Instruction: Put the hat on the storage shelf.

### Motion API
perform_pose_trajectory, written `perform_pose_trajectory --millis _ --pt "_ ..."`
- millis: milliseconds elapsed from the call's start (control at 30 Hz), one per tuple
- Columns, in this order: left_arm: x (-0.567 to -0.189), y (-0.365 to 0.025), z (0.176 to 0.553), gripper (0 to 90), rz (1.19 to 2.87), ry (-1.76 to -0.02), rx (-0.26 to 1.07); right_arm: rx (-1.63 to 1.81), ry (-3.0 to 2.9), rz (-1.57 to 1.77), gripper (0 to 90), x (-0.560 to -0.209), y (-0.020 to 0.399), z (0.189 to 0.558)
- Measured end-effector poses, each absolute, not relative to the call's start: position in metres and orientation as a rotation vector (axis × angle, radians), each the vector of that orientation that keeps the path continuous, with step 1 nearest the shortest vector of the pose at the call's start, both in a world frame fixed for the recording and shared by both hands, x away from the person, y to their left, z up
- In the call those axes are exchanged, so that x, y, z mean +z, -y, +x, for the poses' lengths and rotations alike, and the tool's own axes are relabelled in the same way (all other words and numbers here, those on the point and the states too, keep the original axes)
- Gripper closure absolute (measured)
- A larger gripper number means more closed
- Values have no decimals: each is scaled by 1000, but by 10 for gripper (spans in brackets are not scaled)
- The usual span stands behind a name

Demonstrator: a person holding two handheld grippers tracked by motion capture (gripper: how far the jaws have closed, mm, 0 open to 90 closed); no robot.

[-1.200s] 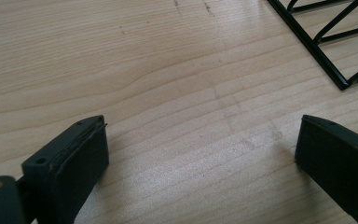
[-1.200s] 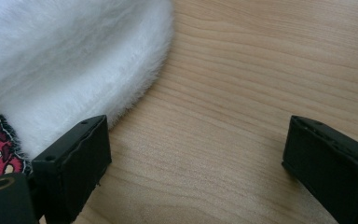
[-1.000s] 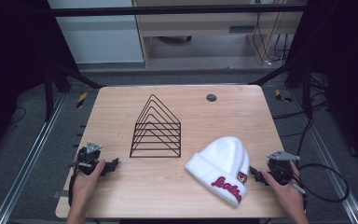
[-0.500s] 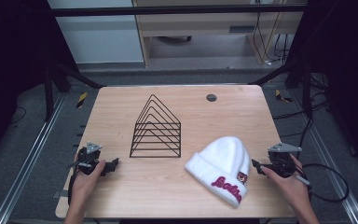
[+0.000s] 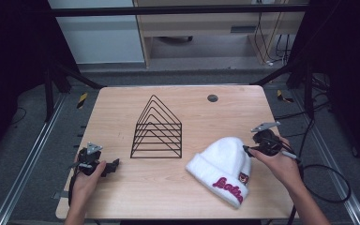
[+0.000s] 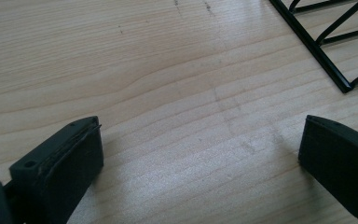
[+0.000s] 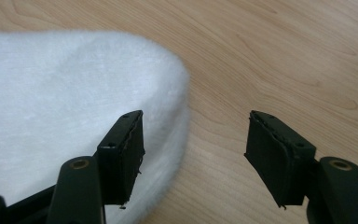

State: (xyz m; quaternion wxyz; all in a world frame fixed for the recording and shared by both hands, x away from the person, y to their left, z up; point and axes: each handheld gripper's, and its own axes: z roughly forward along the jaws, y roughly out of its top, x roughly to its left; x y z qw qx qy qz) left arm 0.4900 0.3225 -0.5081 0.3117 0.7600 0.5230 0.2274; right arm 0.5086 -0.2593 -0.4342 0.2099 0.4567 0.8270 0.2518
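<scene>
- Worktop (image 5: 122,108) of pale wood carries three things in the high view: a black wire file rack (image 5: 157,129) with triangular dividers near its middle, a white knit beanie (image 5: 222,166) at the near right, and a small dark round disc (image 5: 212,98) toward the far edge.
- Beanie lies on its side, apart from the rack, its folded cuff toward the near edge; the cuff bears pink embroidered lettering and a small patch, which the high view alone lets you read as such.
- Left hand-held gripper (image 5: 108,167) sits low at the near left of the worktop, held in the person's left hand (image 5: 86,180), pointing right, well left of the beanie and near the rack's near left corner.
- Left gripper view adds what the high view cannot: the jaws stand wide apart with bare wood grain between them, and a corner of the rack (image 6: 328,44) shows at the upper right, clear of the jaws.
- Right hand-held gripper (image 5: 249,149) is held by the right hand (image 5: 281,164) at the beanie's right side, pointing left.
- Right gripper view shows its jaws spread open: one jaw in front of the fuzzy white crown of the beanie (image 7: 60,107), the other over bare wood; whether the jaw touches the knit I cannot tell.
</scene>
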Motion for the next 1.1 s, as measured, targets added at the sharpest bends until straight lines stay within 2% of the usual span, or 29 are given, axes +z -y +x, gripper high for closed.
perform_pose_trajectory --millis 300,600,867,1100 --pt "-508 -322 490 0 2006 -1380 600 720 -2365 1292 465 -433 248 532" --pt "-508 -322 490 0 2005 -1382 601 708 -2423 1370 473 -450 237 554" --pt "-508 -322 489 0 2006 -1379 600 679 -2460 1421 490 -467 240 560" --pt "-508 -322 489 0 2005 -1381 600 669 -2491 1426 565 -473 235 560"
